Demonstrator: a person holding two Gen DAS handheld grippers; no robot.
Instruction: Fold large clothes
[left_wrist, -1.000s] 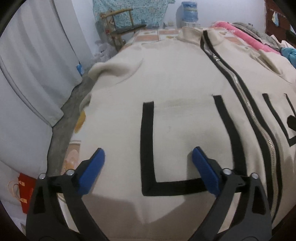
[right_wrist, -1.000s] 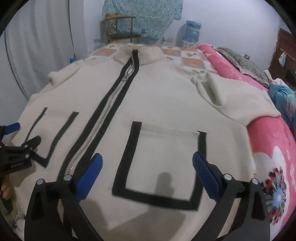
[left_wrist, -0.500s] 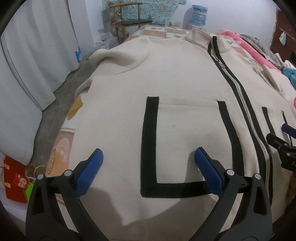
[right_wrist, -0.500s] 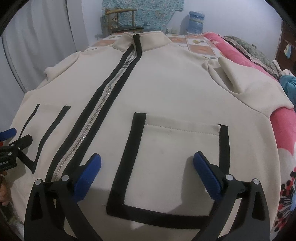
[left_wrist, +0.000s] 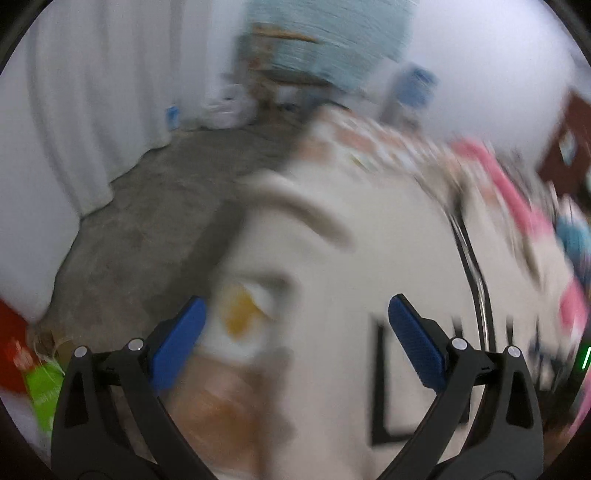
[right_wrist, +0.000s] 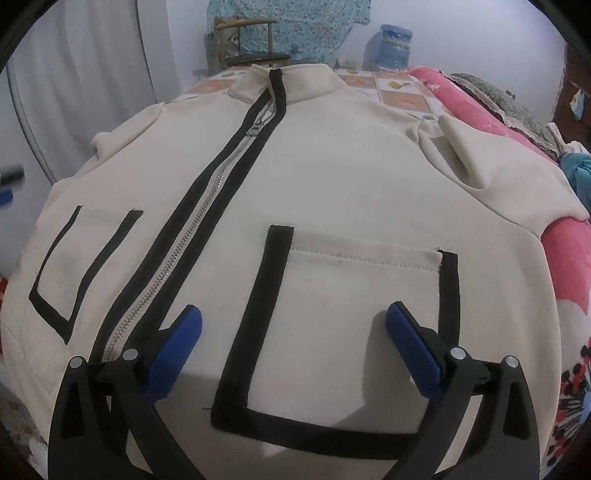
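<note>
A large cream jacket (right_wrist: 332, 177) with a black-edged zip (right_wrist: 207, 218) and two black-trimmed pockets lies flat, front up, on a bed. My right gripper (right_wrist: 293, 325) hangs open low over the hem, straddling the right pocket (right_wrist: 354, 295), with nothing between its blue pads. The left wrist view is heavily blurred. There my left gripper (left_wrist: 293, 317) is open above the jacket's left side edge (left_wrist: 332, 295), with the left pocket (left_wrist: 384, 380) by its right finger and the folded sleeve (left_wrist: 306, 210) ahead. A blurred piece of the left gripper (right_wrist: 9, 181) shows at the far left.
The bed has a patterned sheet (right_wrist: 402, 94) and a pink flowered blanket (right_wrist: 565, 258) on the right, with other clothes (right_wrist: 576, 173) piled beyond. Grey floor (left_wrist: 147, 221) and white curtains (left_wrist: 74, 110) lie left of the bed. A chair (right_wrist: 243, 40) and a water bottle (right_wrist: 395, 48) stand behind.
My left gripper has swung quickly to the left, from over the left pocket to the jacket's side edge, blurring its view. My right gripper has dropped slightly closer to the hem.
</note>
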